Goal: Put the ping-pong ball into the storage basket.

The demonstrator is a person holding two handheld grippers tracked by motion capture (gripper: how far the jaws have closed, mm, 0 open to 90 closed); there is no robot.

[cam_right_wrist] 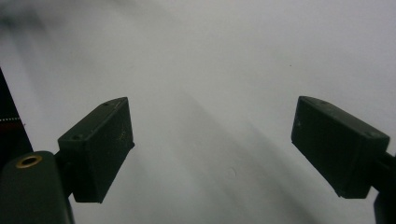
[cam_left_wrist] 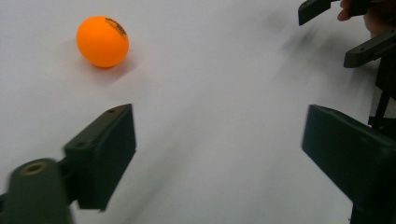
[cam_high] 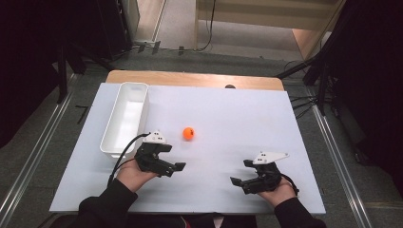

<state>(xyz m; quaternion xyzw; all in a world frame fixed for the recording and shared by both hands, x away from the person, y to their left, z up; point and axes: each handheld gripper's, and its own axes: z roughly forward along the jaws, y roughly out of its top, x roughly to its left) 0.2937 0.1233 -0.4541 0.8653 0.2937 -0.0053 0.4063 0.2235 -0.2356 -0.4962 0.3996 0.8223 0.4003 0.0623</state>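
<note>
Nearest the lower edge of the high view, two grippers are held just above a white table (cam_high: 266,118). The right gripper (cam_high: 239,172) is seen with jaws spread wide, nothing between them. The left gripper (cam_high: 177,159) is likewise held wide apart and empty. Just beyond the left gripper, an orange ball (cam_high: 188,133) rests on the bare surface, apart from both jaws. Farther left, a long white tray (cam_high: 140,107) is set lengthwise beside the ball.
</note>
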